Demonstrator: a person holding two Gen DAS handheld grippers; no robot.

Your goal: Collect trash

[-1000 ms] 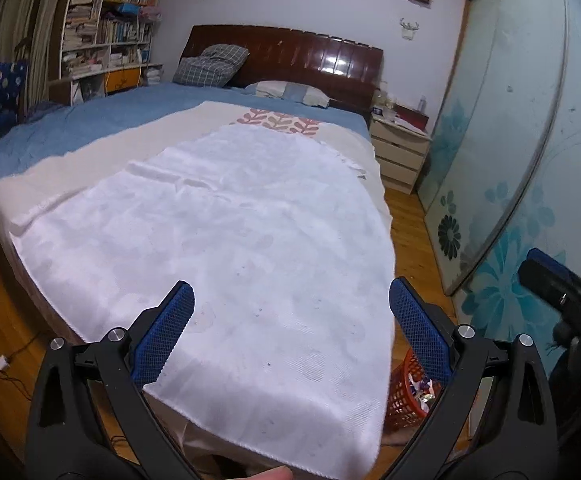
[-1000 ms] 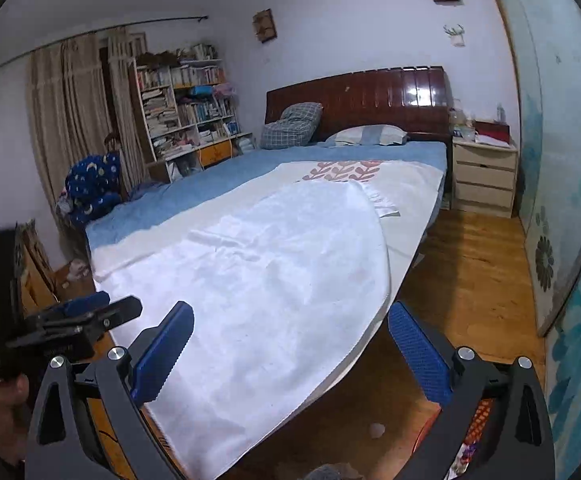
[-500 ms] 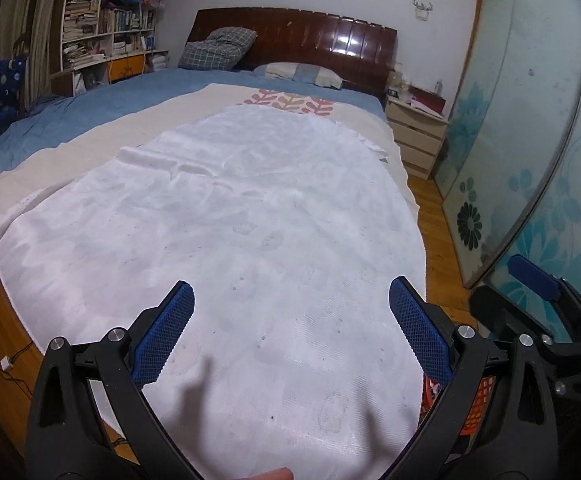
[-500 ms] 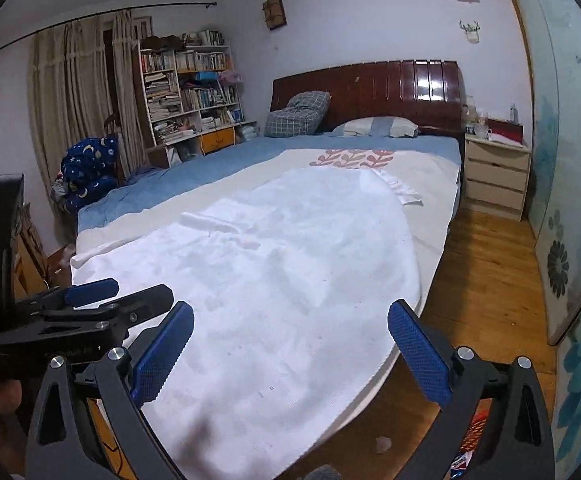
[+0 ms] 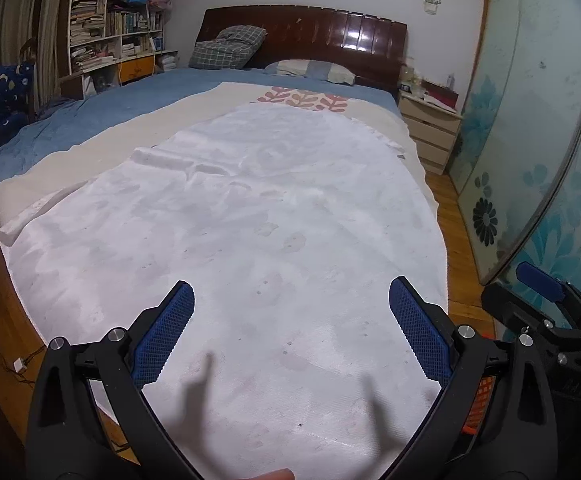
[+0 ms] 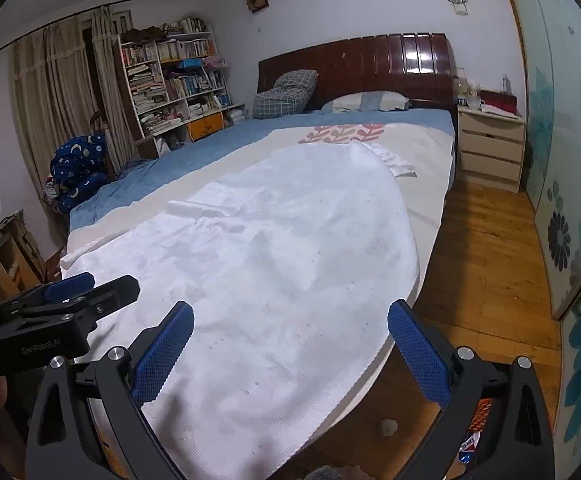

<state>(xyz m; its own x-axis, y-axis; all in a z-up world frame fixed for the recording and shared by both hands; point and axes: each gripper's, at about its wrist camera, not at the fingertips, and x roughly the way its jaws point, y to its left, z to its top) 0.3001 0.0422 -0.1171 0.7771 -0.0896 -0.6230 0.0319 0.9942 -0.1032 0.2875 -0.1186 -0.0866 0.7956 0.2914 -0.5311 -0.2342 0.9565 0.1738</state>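
I hold both the left gripper and right gripper spread, empty, over the bed; the crumpled scrap on the floor beside it looks light and soft, so pinch its middle.

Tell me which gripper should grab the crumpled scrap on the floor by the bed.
Right, probably. The right gripper, jaws open, has the pale scrap just below it; the left gripper hangs over the white sheet.
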